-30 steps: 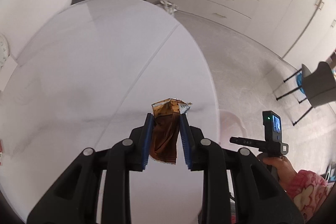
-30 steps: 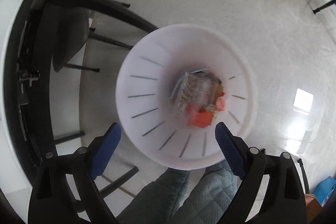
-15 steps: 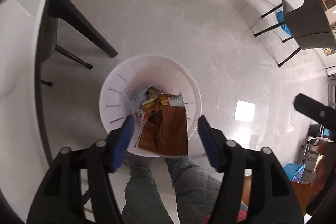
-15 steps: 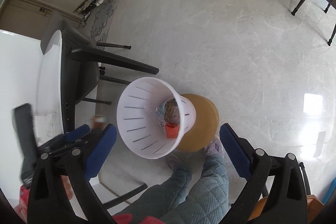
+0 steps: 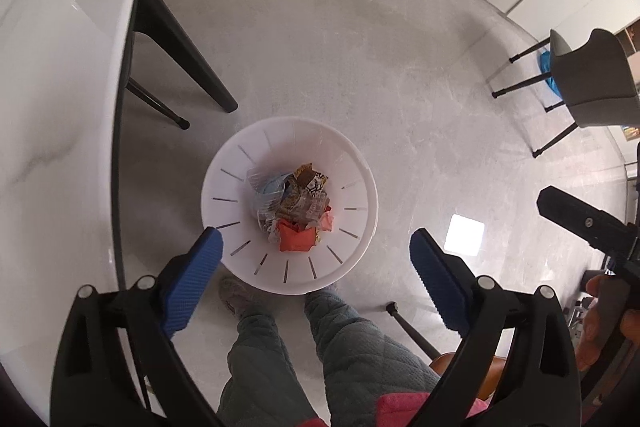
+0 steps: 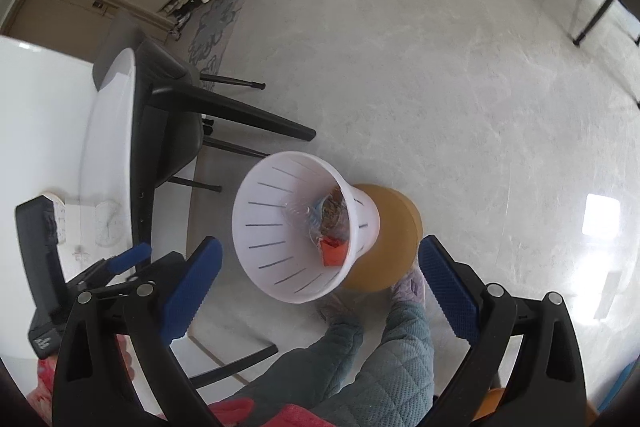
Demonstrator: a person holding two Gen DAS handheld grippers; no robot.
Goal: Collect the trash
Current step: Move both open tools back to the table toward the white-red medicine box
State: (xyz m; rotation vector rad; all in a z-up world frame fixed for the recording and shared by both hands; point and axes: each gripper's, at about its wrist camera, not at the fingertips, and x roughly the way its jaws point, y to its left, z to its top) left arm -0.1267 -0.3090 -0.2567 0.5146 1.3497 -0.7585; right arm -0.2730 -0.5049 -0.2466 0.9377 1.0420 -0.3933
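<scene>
With left gripper (image 5: pixel 316 259) jaws just opened wide and empty over the bin (image 5: pixel 362 227), brown wrapper (image 5: pixel 308 183) dropped onto the trash inside. Right gripper (image 6: pixel 320 273) jaws wide, empty. Couldn't tell what's left on bench (image 5: pixel 52 107).

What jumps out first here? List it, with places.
The white slotted bin on the floor dominates the middle of both views, with crumpled wrappers piled at its bottom, an orange-red one nearest. The left gripper hangs above it, blue pads wide apart and empty, having just opened. The white table fills the left side.
</scene>
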